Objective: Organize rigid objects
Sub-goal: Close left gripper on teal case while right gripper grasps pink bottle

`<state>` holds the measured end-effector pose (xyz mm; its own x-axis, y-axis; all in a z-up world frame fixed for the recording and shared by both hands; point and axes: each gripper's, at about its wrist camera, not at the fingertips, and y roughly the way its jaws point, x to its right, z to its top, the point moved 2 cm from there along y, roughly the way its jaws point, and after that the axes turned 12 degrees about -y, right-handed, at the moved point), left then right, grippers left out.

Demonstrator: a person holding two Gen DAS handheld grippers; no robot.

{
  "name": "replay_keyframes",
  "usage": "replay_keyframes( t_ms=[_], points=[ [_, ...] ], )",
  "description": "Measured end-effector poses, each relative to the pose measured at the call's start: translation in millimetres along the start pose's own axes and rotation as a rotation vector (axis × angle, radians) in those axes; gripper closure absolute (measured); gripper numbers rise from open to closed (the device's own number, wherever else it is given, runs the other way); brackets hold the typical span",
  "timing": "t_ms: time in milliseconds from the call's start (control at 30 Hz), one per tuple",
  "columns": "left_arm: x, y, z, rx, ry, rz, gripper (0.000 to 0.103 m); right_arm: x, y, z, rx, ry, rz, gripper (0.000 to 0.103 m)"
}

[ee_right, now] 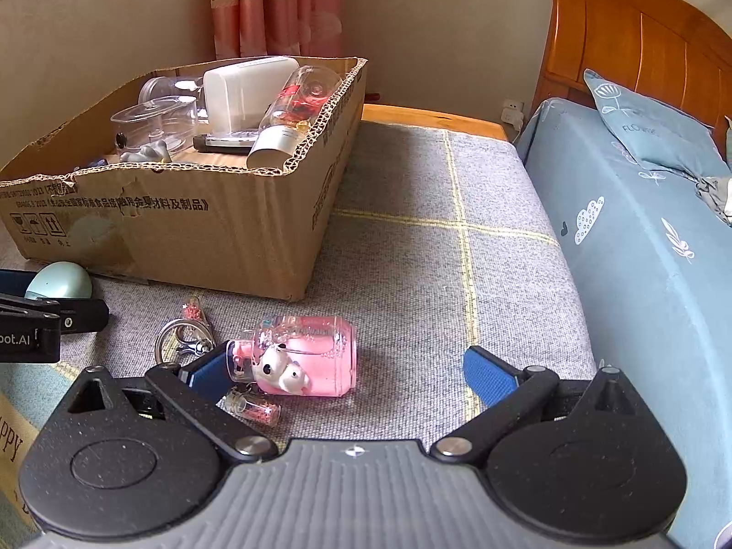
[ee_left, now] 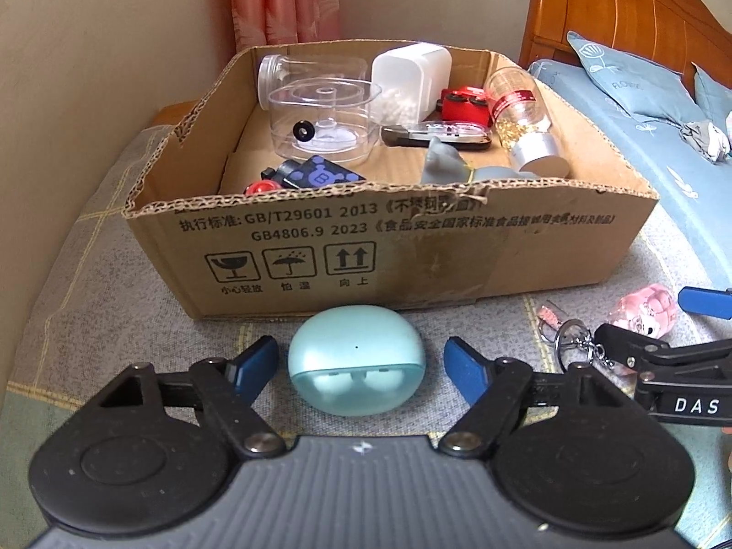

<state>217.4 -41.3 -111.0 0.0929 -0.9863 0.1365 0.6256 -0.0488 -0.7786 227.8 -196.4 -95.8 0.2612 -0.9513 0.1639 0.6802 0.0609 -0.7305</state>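
A light-blue earbud case (ee_left: 357, 359) lies on the grey cloth in front of a cardboard box (ee_left: 411, 247). My left gripper (ee_left: 363, 366) is open, one blue finger on each side of the case, not touching it. The case also shows in the right wrist view (ee_right: 59, 281). A pink keychain bottle with a white figure (ee_right: 302, 354) lies on the cloth, its rings (ee_right: 180, 341) to the left. My right gripper (ee_right: 347, 373) is open around the bottle; its left finger (ee_right: 208, 370) is next to the bottle's cap. The right gripper also shows in the left wrist view (ee_left: 663, 325).
The box holds clear containers (ee_left: 320, 114), a white tub (ee_left: 407, 75), a red toy car (ee_left: 464, 100), a glitter bottle (ee_left: 526, 114) and other small items. A bed with blue bedding (ee_right: 640, 228) lies to the right, a wall and curtain (ee_right: 274, 4) behind.
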Motion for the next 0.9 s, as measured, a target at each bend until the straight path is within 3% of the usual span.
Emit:
replay_keyframes(
  t_ms=[333, 600, 800, 900],
  points=[
    [4.3, -2.3, 1.3, 0.002, 0.019, -0.013, 0.042, -0.2, 0.0, 0.4, -0.006, 0.001, 0.001, 0.0],
    [3.0, -3.6, -0.1, 0.001, 0.067, -0.035, 0.042, 0.5, 0.0, 0.3, 0.0, -0.002, 0.004, 0.0],
    [1.5, -10.2, -5.7, 0.017, 0.211, -0.069, 0.042, 0.5, -0.5, -0.6, 0.006, -0.005, 0.005, 0.0],
    [-2.3, -12.4, -6.8, 0.012, 0.219, -0.074, 0.041, 0.3, -0.6, -0.4, 0.003, -0.006, 0.005, 0.0]
  ],
)
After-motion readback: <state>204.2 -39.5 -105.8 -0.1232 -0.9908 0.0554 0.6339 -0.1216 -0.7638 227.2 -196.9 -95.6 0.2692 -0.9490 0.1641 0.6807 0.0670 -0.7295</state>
